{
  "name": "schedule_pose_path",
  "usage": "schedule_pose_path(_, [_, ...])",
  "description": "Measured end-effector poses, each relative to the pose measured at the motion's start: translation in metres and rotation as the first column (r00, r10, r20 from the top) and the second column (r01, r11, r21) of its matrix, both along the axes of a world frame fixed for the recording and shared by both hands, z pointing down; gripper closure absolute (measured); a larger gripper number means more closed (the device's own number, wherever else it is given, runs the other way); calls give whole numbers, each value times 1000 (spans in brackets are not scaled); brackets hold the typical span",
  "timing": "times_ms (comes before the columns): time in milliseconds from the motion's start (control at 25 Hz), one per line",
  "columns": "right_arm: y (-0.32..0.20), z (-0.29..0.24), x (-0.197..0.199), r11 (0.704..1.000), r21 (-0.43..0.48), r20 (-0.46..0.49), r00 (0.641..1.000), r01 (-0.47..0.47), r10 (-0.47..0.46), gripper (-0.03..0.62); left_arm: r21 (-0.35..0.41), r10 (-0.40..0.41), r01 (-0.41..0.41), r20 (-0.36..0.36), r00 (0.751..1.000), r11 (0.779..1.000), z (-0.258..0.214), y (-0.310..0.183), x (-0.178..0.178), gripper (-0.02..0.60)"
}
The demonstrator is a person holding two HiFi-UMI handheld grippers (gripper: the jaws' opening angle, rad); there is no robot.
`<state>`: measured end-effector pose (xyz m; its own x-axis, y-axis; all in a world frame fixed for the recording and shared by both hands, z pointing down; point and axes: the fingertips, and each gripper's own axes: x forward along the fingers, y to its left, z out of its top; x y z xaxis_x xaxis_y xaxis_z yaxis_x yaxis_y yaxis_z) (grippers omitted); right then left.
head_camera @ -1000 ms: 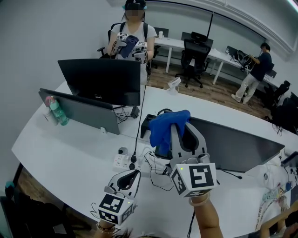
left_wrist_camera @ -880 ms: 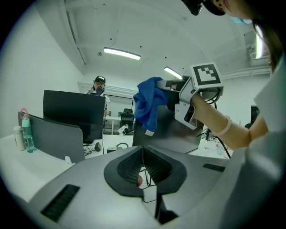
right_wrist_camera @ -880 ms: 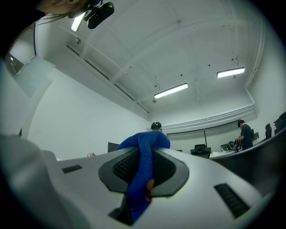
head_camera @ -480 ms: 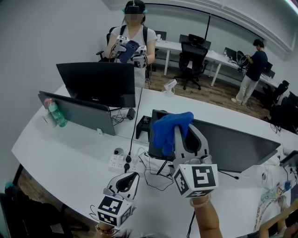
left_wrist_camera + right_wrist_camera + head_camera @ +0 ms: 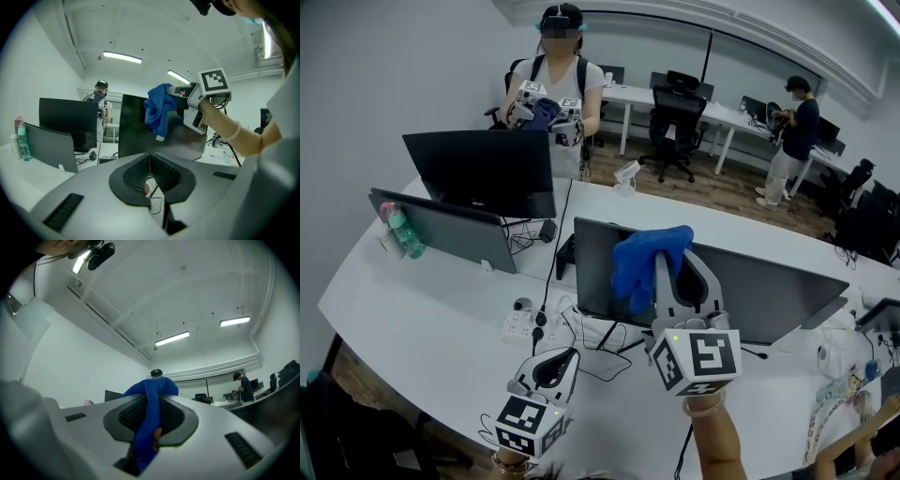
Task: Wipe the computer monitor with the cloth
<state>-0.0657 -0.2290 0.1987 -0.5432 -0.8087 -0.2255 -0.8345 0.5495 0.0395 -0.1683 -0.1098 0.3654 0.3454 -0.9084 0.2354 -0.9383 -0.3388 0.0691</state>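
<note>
White desk point(image 5: 412, 309), dark monitor point(image 5: 769, 291), crumpled blue cloth point(image 5: 637, 267) in right claw point(image 5: 663, 255)

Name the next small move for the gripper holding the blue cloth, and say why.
Probably ease the right gripper forward until the blue cloth presses flat on the nearest monitor. Its jaws are shut on the cloth, which hangs before the screen's upper left, and contact cannot be confirmed from these views.
</note>
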Motion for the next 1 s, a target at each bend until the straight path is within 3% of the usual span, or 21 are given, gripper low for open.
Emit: schedule_pose_path(1000, [1,3,82,999,6,-10,999,-32,32,526,1,40,-40,23,999,999,0,-1,78,569])
